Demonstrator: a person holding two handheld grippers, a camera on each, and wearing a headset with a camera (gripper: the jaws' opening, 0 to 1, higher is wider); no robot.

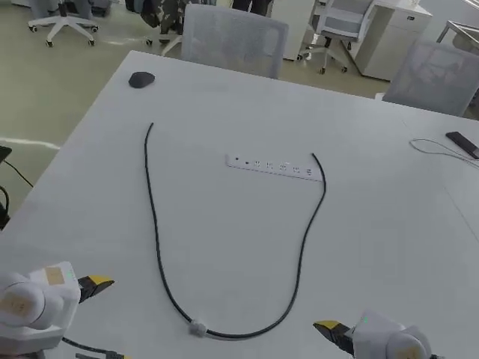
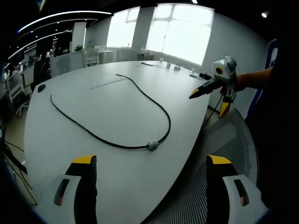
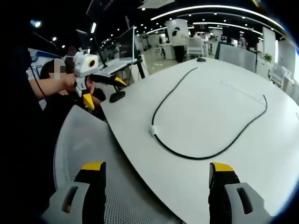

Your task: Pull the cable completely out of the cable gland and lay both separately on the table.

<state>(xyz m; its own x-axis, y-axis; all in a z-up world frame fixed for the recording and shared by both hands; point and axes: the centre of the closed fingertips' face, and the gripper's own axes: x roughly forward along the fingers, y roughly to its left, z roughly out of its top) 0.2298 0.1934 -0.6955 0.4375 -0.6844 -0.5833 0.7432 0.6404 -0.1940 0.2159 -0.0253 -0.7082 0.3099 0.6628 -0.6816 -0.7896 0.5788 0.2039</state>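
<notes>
A long black cable (image 1: 153,217) lies in a U shape on the white table (image 1: 232,232), both ends pointing to the far side. A small grey cable gland (image 1: 197,327) sits on the cable at the bottom of the U, near the front edge; it is also visible as the gland (image 2: 152,145) and the gland (image 3: 153,131). My left gripper (image 1: 97,283) hovers open at the front left, short of the cable. At the front right, my right gripper (image 1: 329,327) is open too. Both are empty. My left gripper (image 2: 150,163) faces my right gripper (image 2: 212,88) across the gland.
A white power strip (image 1: 273,167) lies inside the U near the cable's right end. A dark mouse (image 1: 141,79) sits at the far left, a phone (image 1: 462,143) with a thin white lead at the far right. Grey mesh chairs (image 1: 233,39) stand around the table.
</notes>
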